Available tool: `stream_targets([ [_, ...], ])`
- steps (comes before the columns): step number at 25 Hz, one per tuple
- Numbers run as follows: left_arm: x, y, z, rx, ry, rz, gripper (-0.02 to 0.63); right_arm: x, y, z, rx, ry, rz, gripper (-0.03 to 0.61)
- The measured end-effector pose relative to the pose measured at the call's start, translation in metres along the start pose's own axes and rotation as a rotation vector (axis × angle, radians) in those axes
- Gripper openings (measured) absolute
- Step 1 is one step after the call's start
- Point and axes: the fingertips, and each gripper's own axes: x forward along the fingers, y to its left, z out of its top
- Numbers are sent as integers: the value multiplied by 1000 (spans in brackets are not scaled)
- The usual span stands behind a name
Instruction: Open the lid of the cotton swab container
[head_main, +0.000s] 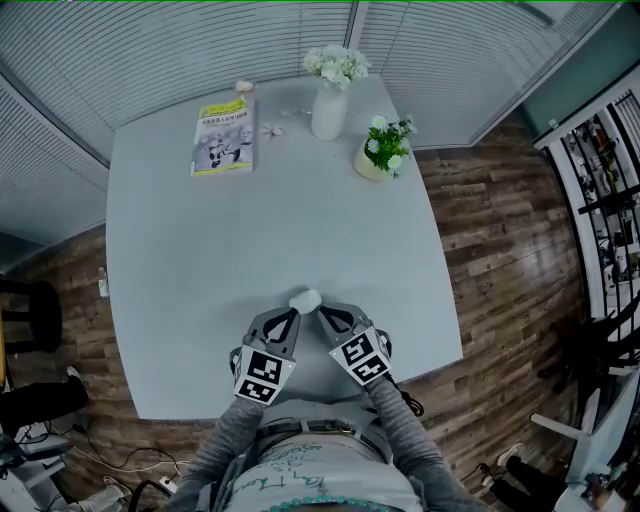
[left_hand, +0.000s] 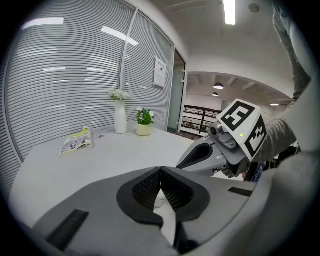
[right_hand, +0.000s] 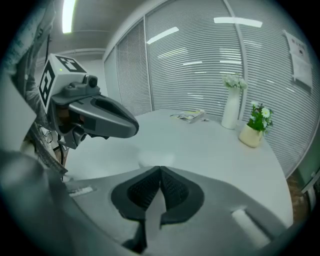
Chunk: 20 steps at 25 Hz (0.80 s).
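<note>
1. The cotton swab container (head_main: 305, 298), low centre of the head view, is a small white blob. Its lid cannot be told from its body.
2. Lower centre of the left gripper view, the left gripper (left_hand: 160, 170) hides nearly everything behind its closed jaws. Only a white sliver (left_hand: 159, 200) shows in the gap.
3. Centre of the right gripper view, a pale patch (right_hand: 150, 159) above the jaws is too blurred to name.
4. Top centre of the head view, pinkish bits (head_main: 272, 130) beside the booklet (head_main: 224, 137) are too small to identify, and the booklet's print is unreadable.
5. The bottom edge cuts off the person's torso (head_main: 310, 470).
</note>
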Motion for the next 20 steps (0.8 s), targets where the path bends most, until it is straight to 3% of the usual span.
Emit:
stream_targets([
  [8, 12, 4, -5, 37, 37, -18, -2, 8, -2, -9, -5, 28, 56, 44],
  [12, 14, 10, -6, 46, 45, -9, -2, 14, -3, -12, -19, 31, 101, 125],
  [16, 17, 16, -6, 15, 38, -19, 0, 23, -3, -14, -71, 22, 175, 263],
  [20, 15, 23, -6, 12, 42, -15, 0, 31, -2, -11, -154, 4, 244, 296],
])
